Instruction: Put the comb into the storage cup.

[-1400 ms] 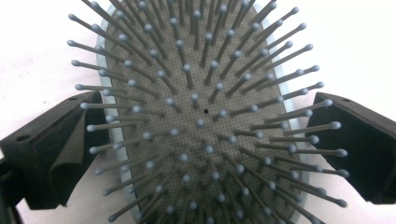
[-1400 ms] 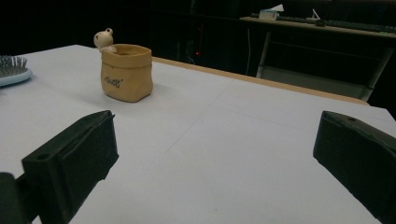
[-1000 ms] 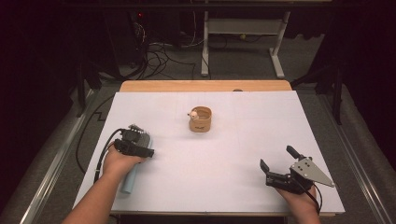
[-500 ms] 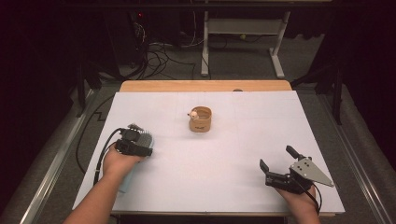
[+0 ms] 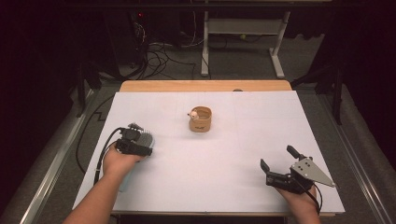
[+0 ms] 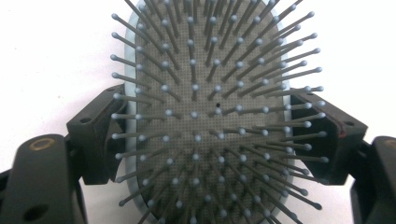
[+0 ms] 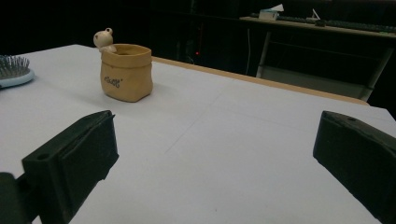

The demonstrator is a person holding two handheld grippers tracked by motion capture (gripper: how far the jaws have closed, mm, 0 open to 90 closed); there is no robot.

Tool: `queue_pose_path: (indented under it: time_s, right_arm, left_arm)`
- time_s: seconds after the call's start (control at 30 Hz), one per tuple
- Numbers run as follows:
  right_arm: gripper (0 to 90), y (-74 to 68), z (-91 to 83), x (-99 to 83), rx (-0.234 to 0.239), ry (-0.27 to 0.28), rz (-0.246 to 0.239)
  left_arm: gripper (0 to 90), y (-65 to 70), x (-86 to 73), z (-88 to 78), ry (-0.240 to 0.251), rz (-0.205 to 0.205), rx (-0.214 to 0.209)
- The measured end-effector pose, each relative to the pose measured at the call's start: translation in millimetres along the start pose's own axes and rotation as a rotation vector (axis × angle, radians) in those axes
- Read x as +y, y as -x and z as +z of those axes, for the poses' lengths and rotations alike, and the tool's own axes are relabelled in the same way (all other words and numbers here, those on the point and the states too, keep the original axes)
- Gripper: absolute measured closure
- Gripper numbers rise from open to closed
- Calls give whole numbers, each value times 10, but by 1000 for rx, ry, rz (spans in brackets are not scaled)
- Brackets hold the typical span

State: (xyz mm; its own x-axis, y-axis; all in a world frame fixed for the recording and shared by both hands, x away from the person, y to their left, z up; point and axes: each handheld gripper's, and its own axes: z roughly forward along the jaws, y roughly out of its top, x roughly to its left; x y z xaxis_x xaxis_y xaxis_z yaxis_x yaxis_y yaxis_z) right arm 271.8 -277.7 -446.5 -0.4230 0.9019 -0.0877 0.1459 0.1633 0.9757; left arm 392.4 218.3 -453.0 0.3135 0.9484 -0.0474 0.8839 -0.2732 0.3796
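Note:
A light-blue hairbrush (image 5: 145,139) with grey bristles lies bristle-side up at the left of the white table (image 5: 224,158). My left gripper (image 5: 140,142) sits over the brush head. In the left gripper view its two black jaws press against both sides of the hairbrush (image 6: 205,116), so my left gripper (image 6: 215,135) is shut on it. The handle runs back under the hand. My right gripper (image 5: 277,157) rests near the front right edge, open, with nothing between its jaws. In the right gripper view, my right gripper (image 7: 219,140) frames bare table, and the hairbrush (image 7: 11,70) shows at far left.
A small tan sack-shaped pot (image 5: 201,120) with a little bear figure (image 7: 103,38) on its rim stands at the table's centre back. A wooden strip (image 5: 205,86) edges the far side. Beyond it are cables (image 5: 159,51) and a desk frame (image 5: 243,28) on the floor.
The left hand and forearm have shifted slightly over the brush. The right gripper and the pot have not moved.

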Motion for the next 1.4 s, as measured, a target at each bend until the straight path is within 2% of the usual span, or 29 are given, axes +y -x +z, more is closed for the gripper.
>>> queue_pose_path:
  time_s: [0.33, 0.5, 0.63, 0.7, 0.73, 0.77, 0.83, 1.03, 1.23, 1.4]
  right_arm:
    - [3, 7, -1, 1, -2, 2, -1]
    - [3, 5, -1, 1, -2, 2, 0]
    - [3, 2, -1, 2, -1, 2, -2]
    - [3, 2, -2, 3, -2, 3, -2]
    - [3, 4, -3, 3, -3, 4, -2]
    - [3, 4, -3, 3, -2, 5, 0]
    - [3, 3, -4, 4, -2, 6, 0]
    - [3, 4, -4, 3, -2, 6, 0]
    - [3, 4, -5, 2, -1, 6, 0]
    - [3, 3, -4, 1, -1, 3, -1]
  left_arm:
    - [209, 16, -8, -35, 5, 39, 0]
    - [210, 20, -20, -90, 38, 49, -10]
    - [210, 23, -36, -151, 70, 62, -45]
    - [210, 26, -41, -161, 81, 66, -39]
    - [210, 18, -46, -173, 84, 67, -51]
    - [210, 8, -56, -201, 107, 63, -43]
    - [210, 0, -58, -214, 112, 60, -54]
    - [210, -13, -90, -325, 194, 41, -109]
    - [209, 27, -120, -403, 268, 61, -144]
    - [209, 53, -139, -445, 319, 68, -143]
